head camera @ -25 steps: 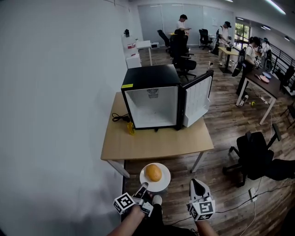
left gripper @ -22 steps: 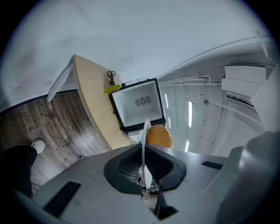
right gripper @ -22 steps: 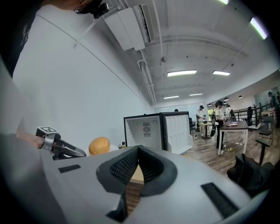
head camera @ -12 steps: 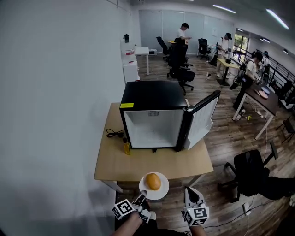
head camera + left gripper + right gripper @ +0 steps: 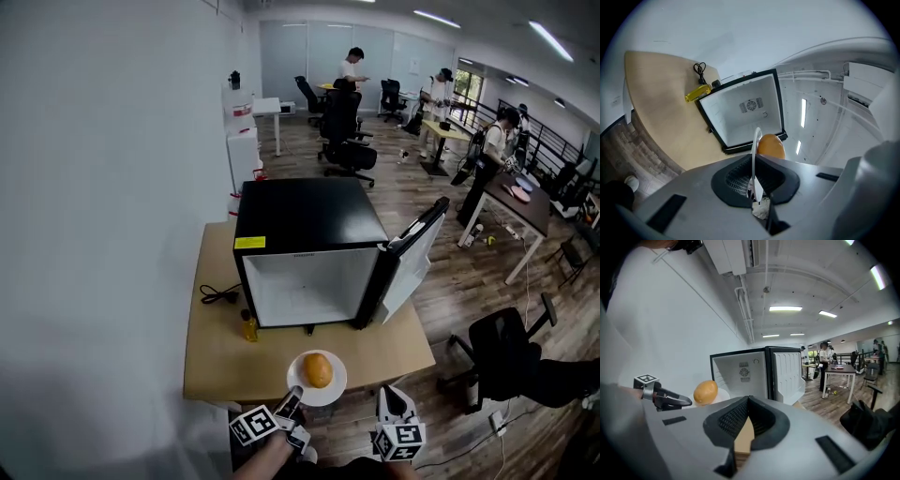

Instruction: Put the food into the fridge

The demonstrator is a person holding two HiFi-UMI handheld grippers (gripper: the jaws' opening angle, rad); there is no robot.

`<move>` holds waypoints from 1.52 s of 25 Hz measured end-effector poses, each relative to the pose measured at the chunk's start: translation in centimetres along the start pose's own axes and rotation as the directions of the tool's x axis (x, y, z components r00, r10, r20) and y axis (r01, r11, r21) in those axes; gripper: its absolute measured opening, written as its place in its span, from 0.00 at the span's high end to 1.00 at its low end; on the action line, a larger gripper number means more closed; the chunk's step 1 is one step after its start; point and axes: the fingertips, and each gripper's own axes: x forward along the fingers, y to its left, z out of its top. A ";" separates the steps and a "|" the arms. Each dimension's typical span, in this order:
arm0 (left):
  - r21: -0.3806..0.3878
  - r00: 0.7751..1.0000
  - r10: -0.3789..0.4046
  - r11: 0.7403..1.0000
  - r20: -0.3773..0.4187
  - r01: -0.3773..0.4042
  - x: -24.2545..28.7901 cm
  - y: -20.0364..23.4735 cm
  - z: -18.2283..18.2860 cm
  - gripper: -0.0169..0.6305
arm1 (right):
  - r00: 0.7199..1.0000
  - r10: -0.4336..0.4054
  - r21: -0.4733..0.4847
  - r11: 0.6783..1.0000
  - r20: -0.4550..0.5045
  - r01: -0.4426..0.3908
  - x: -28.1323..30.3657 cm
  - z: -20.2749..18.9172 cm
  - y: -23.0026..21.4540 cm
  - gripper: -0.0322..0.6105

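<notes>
A black mini fridge point(image 5: 309, 225) stands on the wooden table point(image 5: 216, 361), its door point(image 5: 412, 262) swung open to the right and its white inside bare. My left gripper point(image 5: 292, 398) is shut on the near rim of a white plate point(image 5: 333, 386). The plate carries a round orange-yellow food item point(image 5: 318, 369) and hangs over the table's front edge. In the left gripper view the plate point(image 5: 755, 150) shows edge-on between the jaws, with the food point(image 5: 770, 146) behind it. My right gripper point(image 5: 394, 412) is shut and holds nothing, just right of the plate.
A small yellow bottle point(image 5: 249, 328) and a coiled black cable point(image 5: 217, 295) lie on the table left of the fridge. A black office chair point(image 5: 502, 342) stands to the right on the wood floor. Desks, chairs and several people are farther back.
Both grippers and the plate have come forward to the table. The plate, earlier over the floor, now hangs above the table's front edge, nearer the open fridge.
</notes>
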 end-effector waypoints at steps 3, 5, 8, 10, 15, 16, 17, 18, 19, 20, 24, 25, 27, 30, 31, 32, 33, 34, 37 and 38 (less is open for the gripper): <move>-0.018 1.000 -0.008 1.000 -0.008 0.008 2.1 0.5 0.7 0.94 | 0.999 -0.037 -0.015 0.999 -0.004 0.036 1.2 0.4 -0.9 0.86; -0.030 1.000 -0.008 1.000 -0.015 0.008 3.5 0.9 0.9 0.94 | 0.999 -0.050 -0.026 0.998 -0.003 0.049 1.9 0.7 -1.4 0.86; -0.038 1.000 -0.002 0.999 -0.019 0.001 5.3 1.4 1.4 0.94 | 0.999 -0.050 -0.015 0.999 -0.012 0.049 3.2 0.6 -1.6 0.86; -0.048 1.000 0.006 0.999 -0.025 -0.007 6.2 1.9 1.4 0.94 | 0.999 -0.037 -0.013 0.999 -0.031 0.037 3.8 -0.1 -1.3 0.86; -0.048 1.000 0.011 0.999 -0.014 -0.011 8.9 3.1 2.5 0.94 | 0.999 0.000 -0.036 0.999 -0.038 -0.002 6.4 -0.6 -1.1 0.86; -0.045 1.000 0.012 0.999 -0.011 -0.013 9.6 3.2 3.0 0.94 | 1.000 0.006 -0.039 0.999 -0.030 -0.007 7.2 -0.1 -1.2 0.86; -0.038 1.000 0.014 0.999 -0.008 -0.015 10.3 3.2 3.6 0.94 | 1.000 0.010 -0.042 0.999 -0.023 -0.011 8.0 0.3 -1.3 0.86; -0.030 1.000 0.016 0.999 -0.006 -0.016 11.0 3.3 4.1 0.94 | 1.000 0.011 -0.045 0.999 -0.021 -0.012 8.8 0.7 -1.5 0.86; -0.020 1.000 0.019 1.000 -0.004 -0.019 11.6 3.4 4.5 0.94 | 1.000 0.009 -0.048 0.999 -0.023 -0.010 9.5 0.9 -1.8 0.86; -0.011 1.000 0.022 1.000 -0.003 -0.023 12.1 3.7 4.8 0.94 | 1.000 0.007 -0.049 0.999 -0.027 -0.008 10.2 0.9 -2.0 0.86; 0.012 0.999 0.030 0.999 0.011 -0.031 14.4 4.9 6.2 0.94 | 1.000 0.003 -0.033 0.999 -0.014 -0.003 13.2 1.3 -3.2 0.86; 0.010 1.000 0.026 1.000 0.016 -0.026 15.0 5.0 6.5 0.94 | 1.000 0.004 -0.030 1.000 -0.006 -0.004 13.8 1.6 -3.5 0.86; 0.005 1.000 0.019 1.000 0.020 -0.019 16.3 4.9 7.1 0.94 | 1.000 0.012 -0.031 0.999 0.000 -0.012 15.1 2.2 -4.1 0.86; 0.010 0.999 0.036 0.999 0.025 -0.037 18.1 5.1 8.4 0.94 | 0.999 0.037 -0.057 0.998 -0.011 -0.037 17.1 2.7 -4.2 0.86; 0.010 0.999 0.045 0.999 0.027 -0.045 18.7 5.3 8.7 0.94 | 0.999 0.047 -0.064 0.997 -0.014 -0.047 17.6 2.8 -4.2 0.86; 0.008 0.998 0.051 0.999 0.028 -0.051 19.3 5.6 9.0 0.94 | 0.998 0.057 -0.063 0.996 -0.015 -0.058 18.2 2.8 -4.2 0.86; 0.006 0.998 0.053 0.999 0.029 -0.054 19.9 6.0 9.2 0.94 | 0.998 0.067 -0.059 0.996 -0.015 -0.068 18.7 2.7 -4.2 0.86; 0.004 0.998 0.054 0.999 0.029 -0.054 20.4 6.3 9.4 0.94 | 0.997 0.075 -0.055 0.996 -0.016 -0.075 19.2 2.6 -4.2 0.86; -0.022 0.998 0.049 0.999 0.034 -0.048 22.3 7.5 10.1 0.94 | 0.996 0.089 -0.048 0.995 -0.024 -0.090 20.9 2.2 -4.4 0.86; -0.044 0.998 0.045 0.998 0.036 -0.043 22.9 7.9 10.3 0.94 | 0.995 0.094 -0.051 0.994 -0.029 -0.095 21.4 2.2 -4.4 0.86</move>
